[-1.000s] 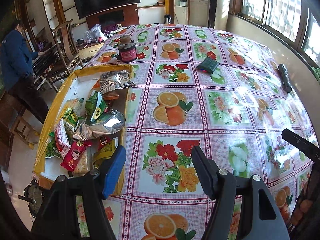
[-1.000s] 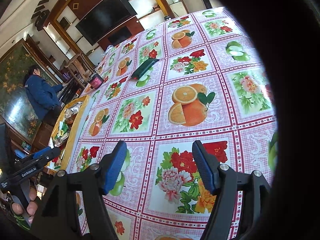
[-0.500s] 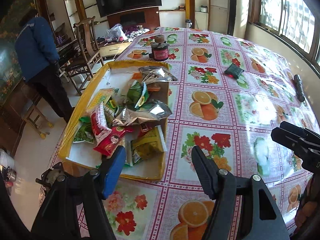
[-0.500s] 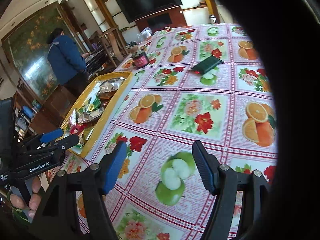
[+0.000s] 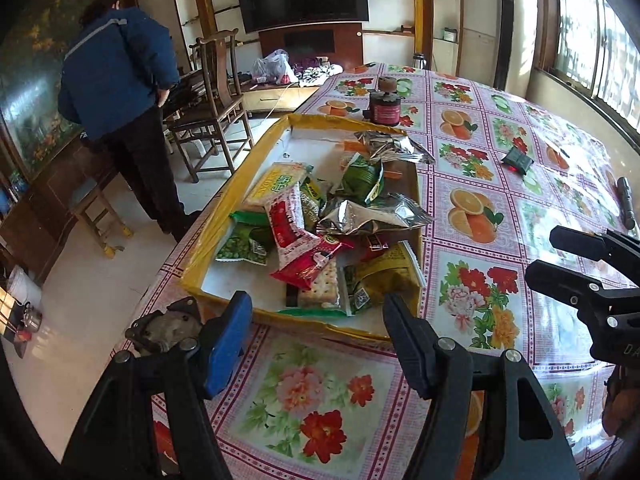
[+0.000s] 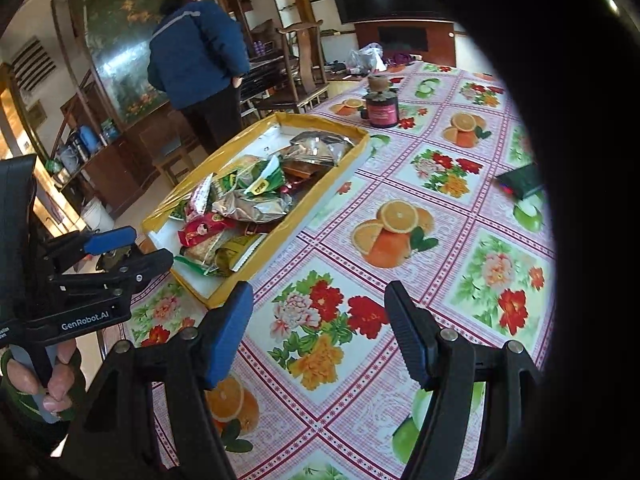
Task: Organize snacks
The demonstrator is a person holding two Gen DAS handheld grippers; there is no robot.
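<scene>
Left wrist view: the left gripper (image 5: 316,336) gapes wide and empty just short of the yellow-rimmed box (image 5: 236,184), where loose snack packets (image 5: 320,216) lie heaped. They look light, crinkly and slippery; pinch a sealed edge.

Right wrist view: the right gripper (image 6: 318,326) hangs wide, holding nothing, over the flowered tablecloth (image 6: 400,184) beside the box's near corner.
</scene>
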